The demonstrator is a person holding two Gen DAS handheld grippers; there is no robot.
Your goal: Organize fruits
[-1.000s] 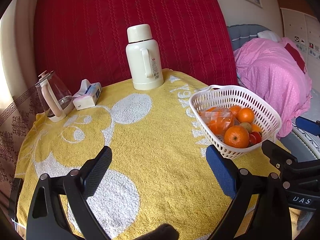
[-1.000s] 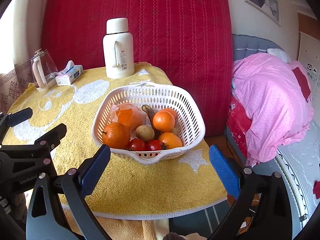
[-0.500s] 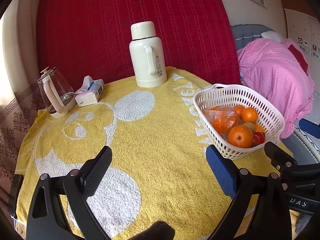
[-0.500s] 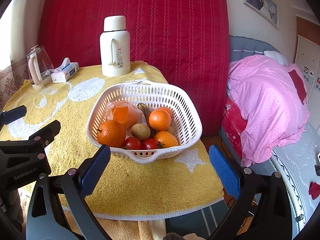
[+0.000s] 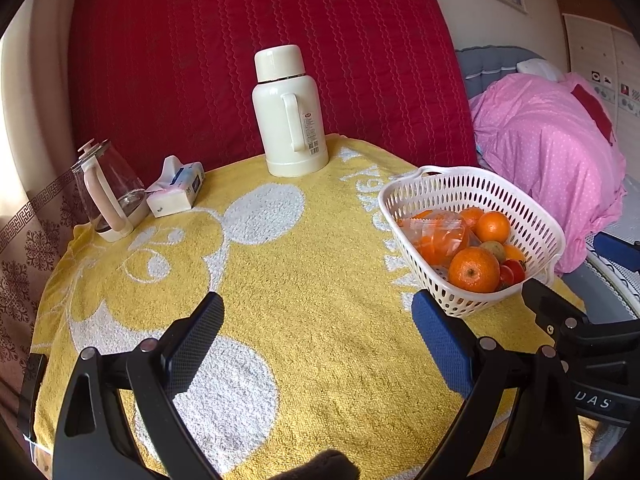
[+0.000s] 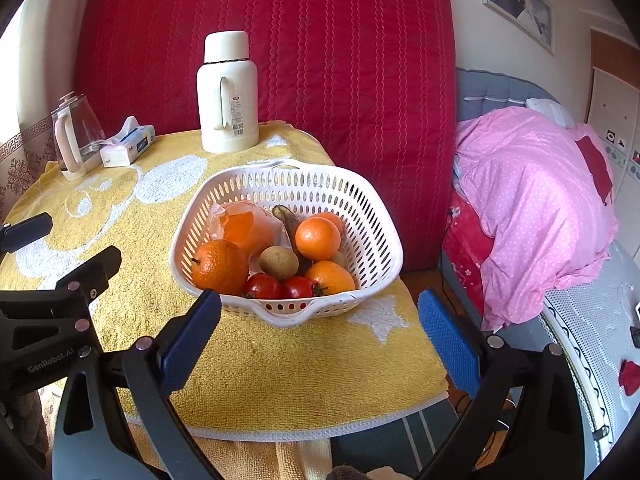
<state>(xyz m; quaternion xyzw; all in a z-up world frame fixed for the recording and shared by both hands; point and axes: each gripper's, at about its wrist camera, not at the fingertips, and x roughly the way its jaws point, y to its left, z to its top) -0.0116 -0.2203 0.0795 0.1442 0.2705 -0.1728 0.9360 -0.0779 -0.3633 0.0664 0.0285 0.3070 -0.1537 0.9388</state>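
A white slotted basket (image 6: 360, 216) (image 5: 532, 216) stands on the right side of the yellow towel-covered table (image 6: 256, 364) (image 5: 320, 264). It holds oranges (image 6: 219, 266) (image 6: 317, 238) (image 5: 474, 269), a brown kiwi (image 6: 279, 262), red tomatoes (image 6: 262, 286), a dark banana (image 6: 289, 217) and a plastic bag of orange fruit (image 6: 240, 227) (image 5: 440, 236). My right gripper (image 6: 320, 340) is open just in front of the basket, nothing between its fingers. My left gripper (image 5: 318, 344) is open over bare towel, left of the basket.
A cream thermos flask (image 5: 289, 113) (image 6: 227, 94) stands at the back. A glass kettle (image 5: 106, 192) (image 6: 74, 136) and a tissue pack (image 5: 176, 192) (image 6: 128, 146) sit back left. A red quilted panel (image 5: 248, 40) is behind; a bed with pink bedding (image 6: 536, 196) lies right of the table edge.
Both grippers have drawn slightly nearer and shifted view upward; the basket sits a bit more central in the right view. Nothing was grasped or moved.
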